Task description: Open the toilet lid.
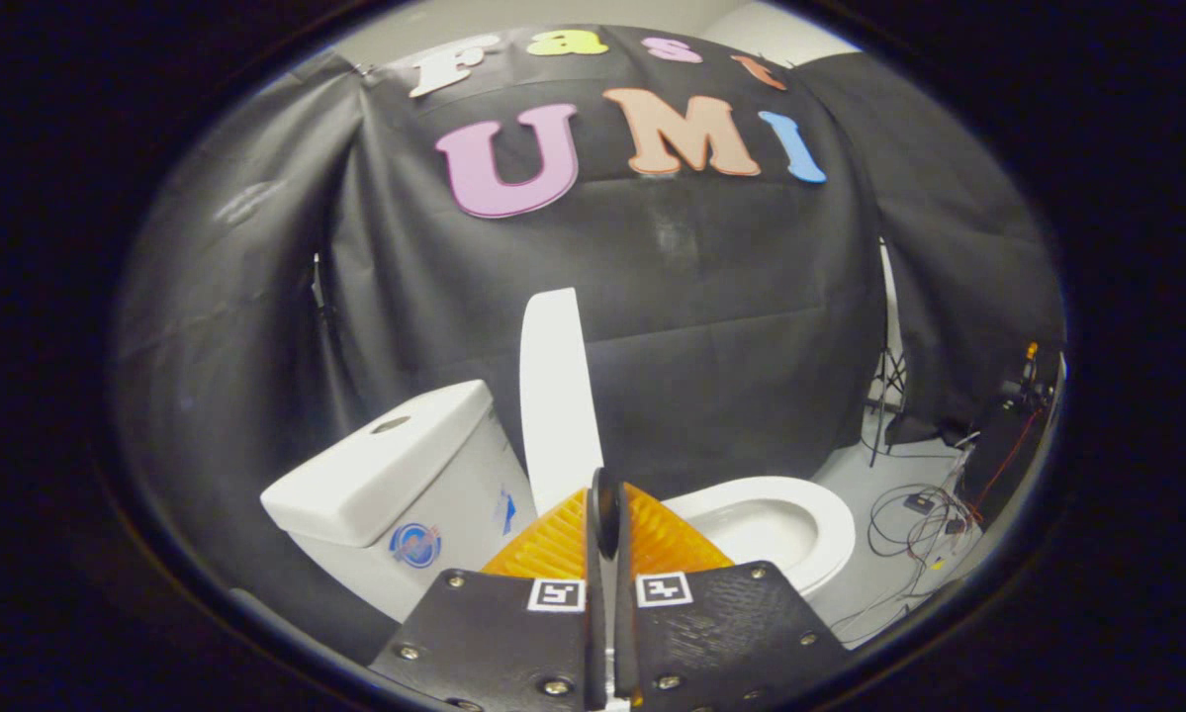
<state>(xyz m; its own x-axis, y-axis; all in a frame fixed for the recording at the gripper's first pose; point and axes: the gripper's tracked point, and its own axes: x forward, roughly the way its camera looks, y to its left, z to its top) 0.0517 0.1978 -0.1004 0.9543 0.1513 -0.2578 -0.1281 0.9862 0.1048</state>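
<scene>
A white toilet stands just ahead of me against the black cloth wall. Its lid (556,396) is raised and stands nearly upright, seen edge-on, between the tank (375,470) on the left and the open seat and bowl (785,519) on the right. My gripper (607,509) is shut, with its two fingers pressed together and no gap visible between them. The fingertips sit right in front of the lid's lower part and hide its hinge end. I see nothing held between the fingers.
Black cloth walls close the booth behind and to both sides of the toilet. To the right of the bowl, loose cables (924,529) lie on the grey floor, and a light stand (887,396) and some equipment (1023,396) are there too.
</scene>
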